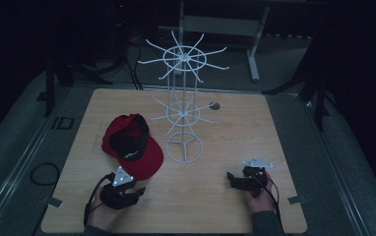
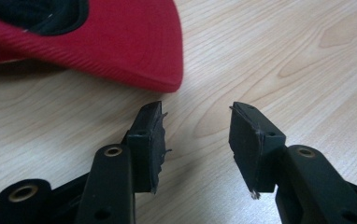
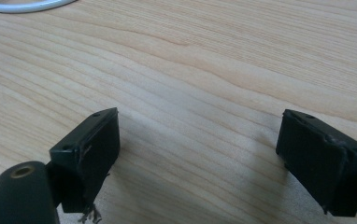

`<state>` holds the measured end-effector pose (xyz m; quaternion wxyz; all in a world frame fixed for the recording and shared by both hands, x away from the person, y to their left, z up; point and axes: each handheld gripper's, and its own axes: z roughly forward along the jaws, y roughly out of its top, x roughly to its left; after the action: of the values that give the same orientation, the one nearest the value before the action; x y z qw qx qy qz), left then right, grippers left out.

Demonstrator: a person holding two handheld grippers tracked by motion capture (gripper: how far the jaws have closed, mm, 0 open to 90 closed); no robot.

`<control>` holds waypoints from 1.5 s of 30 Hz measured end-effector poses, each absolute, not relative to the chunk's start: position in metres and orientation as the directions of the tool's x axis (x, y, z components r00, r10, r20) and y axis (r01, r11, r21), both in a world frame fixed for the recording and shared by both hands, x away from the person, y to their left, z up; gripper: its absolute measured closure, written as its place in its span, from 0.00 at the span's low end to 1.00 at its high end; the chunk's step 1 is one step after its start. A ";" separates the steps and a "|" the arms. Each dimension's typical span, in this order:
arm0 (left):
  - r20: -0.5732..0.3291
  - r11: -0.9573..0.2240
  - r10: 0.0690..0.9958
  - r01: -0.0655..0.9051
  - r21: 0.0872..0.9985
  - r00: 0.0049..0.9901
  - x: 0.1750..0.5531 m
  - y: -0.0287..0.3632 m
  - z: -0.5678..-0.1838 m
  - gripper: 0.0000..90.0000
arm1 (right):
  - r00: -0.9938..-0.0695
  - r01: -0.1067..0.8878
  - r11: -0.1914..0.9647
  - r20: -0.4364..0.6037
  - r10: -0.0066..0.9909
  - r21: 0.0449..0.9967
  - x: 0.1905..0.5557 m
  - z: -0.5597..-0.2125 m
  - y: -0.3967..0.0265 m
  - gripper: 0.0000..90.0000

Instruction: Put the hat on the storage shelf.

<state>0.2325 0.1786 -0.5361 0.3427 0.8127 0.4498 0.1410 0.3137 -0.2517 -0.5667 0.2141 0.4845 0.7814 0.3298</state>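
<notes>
- Red baseball cap lies just left of the white wire hook stand.
- Left gripper — jaws parted, empty — near the cap's brim.
- Right gripper, spread wide, empty, right of the stand.

Dim high view, brighter gripper views.
The table is lit while the surroundings are black; the cap blurs close up.
</notes>
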 end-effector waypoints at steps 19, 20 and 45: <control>-0.182 -0.162 0.905 0.707 0.688 0.385 0.261 0.181 -0.542 0.58 | -0.439 0.616 0.313 -0.015 0.898 0.723 0.314 -0.567 -0.252 0.15; -0.189 -0.150 0.906 0.706 0.692 0.378 0.260 0.183 -0.541 0.59 | -0.439 0.616 0.313 -0.015 0.898 0.723 0.314 -0.567 -0.252 0.15; -0.342 -0.001 0.899 0.784 0.621 0.273 0.291 0.203 -0.558 0.60 | -0.438 0.617 0.312 -0.014 0.899 0.723 0.314 -0.567 -0.252 0.15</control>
<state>0.2910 0.2025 -0.5585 0.3764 0.7034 0.5981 0.0766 0.3136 -0.2517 -0.5667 0.2138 0.4850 0.7812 0.3299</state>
